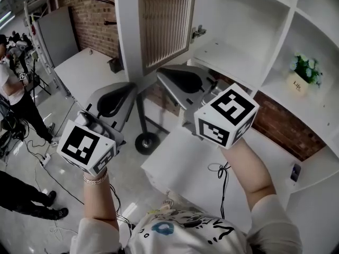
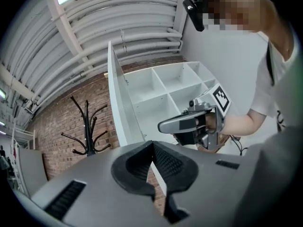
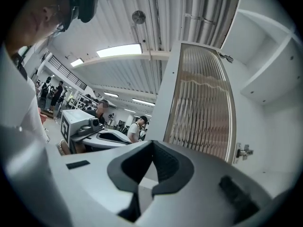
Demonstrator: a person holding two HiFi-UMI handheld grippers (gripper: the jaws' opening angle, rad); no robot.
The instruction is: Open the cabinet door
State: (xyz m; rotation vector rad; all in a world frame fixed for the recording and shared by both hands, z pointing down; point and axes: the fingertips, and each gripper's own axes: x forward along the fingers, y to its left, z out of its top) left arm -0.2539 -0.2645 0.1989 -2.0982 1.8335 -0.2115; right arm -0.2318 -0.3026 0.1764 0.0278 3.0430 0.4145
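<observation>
The white cabinet door (image 1: 164, 25) with a ribbed glass panel stands swung open, away from the white shelf unit (image 1: 233, 52). My right gripper (image 1: 161, 74) is below the door's lower edge, shut and holding nothing. My left gripper (image 1: 130, 87) is lower and to the left, also shut and empty. In the right gripper view the shut jaws (image 3: 152, 143) point at the door's inner face (image 3: 203, 103), apart from it. In the left gripper view the shut jaws (image 2: 152, 144) face the door's edge (image 2: 118, 103) and the right gripper (image 2: 163, 125).
A door hinge (image 1: 198, 32) sits on the cabinet wall. A small potted plant (image 1: 303, 75) stands in a right-hand compartment. A white table (image 1: 85, 73) is behind on the left, a coat rack (image 2: 85, 126) stands by the brick wall, and a person (image 1: 16, 99) stands far left.
</observation>
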